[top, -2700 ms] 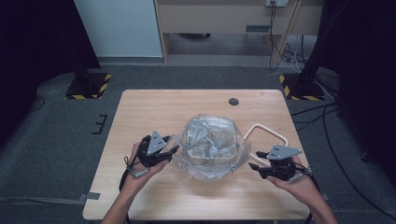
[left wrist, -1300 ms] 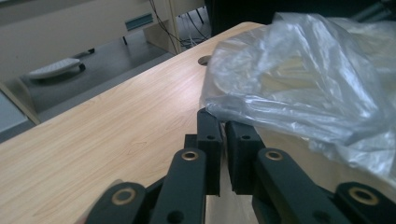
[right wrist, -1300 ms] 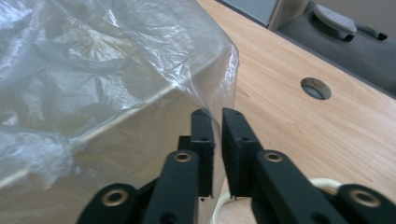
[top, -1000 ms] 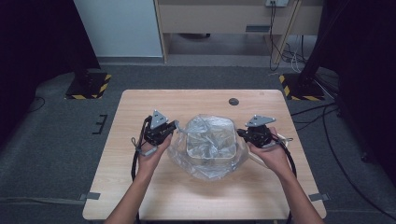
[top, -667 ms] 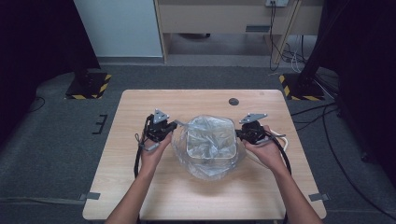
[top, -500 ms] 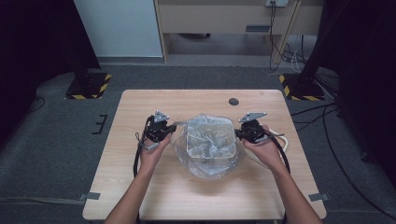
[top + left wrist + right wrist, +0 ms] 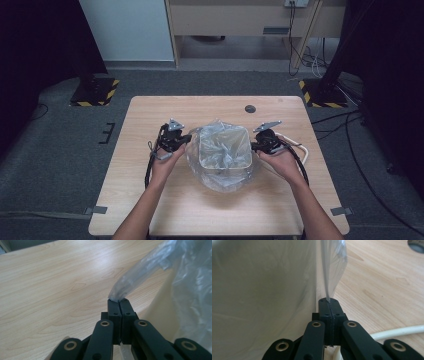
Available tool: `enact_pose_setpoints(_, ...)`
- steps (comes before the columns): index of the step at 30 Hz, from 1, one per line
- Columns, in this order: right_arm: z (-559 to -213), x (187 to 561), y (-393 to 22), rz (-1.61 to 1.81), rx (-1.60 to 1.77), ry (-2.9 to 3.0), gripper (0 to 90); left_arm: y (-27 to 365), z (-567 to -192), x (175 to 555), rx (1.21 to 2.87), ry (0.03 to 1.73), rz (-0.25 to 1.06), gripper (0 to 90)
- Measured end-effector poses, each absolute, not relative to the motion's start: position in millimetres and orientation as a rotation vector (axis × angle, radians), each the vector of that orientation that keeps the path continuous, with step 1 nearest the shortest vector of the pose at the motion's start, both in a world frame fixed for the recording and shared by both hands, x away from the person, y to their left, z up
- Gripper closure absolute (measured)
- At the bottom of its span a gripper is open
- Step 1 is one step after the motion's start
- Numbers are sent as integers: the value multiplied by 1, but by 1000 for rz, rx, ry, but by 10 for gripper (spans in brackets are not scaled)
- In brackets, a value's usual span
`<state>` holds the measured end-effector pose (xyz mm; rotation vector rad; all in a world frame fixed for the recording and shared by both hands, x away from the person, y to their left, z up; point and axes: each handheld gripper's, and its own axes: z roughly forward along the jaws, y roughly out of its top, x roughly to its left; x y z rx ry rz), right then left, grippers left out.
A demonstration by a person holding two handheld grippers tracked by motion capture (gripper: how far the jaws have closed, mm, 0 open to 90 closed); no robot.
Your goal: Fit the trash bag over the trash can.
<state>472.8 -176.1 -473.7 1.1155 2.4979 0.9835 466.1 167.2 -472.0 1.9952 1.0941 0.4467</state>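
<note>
Clear bag [image 7: 220, 167] lines white bin [image 7: 225, 146], draped over rim. Left gripper [image 7: 184, 139] and right gripper [image 7: 256, 146]: fingers clenched on bag edges. Left, likely: pulling skirt down, releasing.

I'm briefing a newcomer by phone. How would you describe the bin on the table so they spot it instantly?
Start at the wooden table; at its middle, between the person's two hands, stands a pale square bin. A clear plastic bag lines it and spills over its rim. Nothing else there is box-shaped or wrapped in plastic.
</note>
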Motion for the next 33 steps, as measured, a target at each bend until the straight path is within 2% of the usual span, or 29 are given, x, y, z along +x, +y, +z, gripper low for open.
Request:
enact_pose_setpoints(5, -483, 473, -177, 920, 1147, 2539, 900, 173, -484, 471, 2011, 1160, 391, 894)
enact_pose_setpoints(25, -492, 470, -179, 900, 1232, 2570, 900, 195, -496, 464, 2131, 1197, 404, 888)
enact_pose_setpoints(28, -492, 469, -180, 906, 1223, 2570, 900, 196, -496, 463, 2114, 1191, 429, 833)
enact_pose_setpoints(33, -484, 462, -186, 996, 1158, 2456, 692, 197, -482, 455, 2048, 1157, 532, 623)
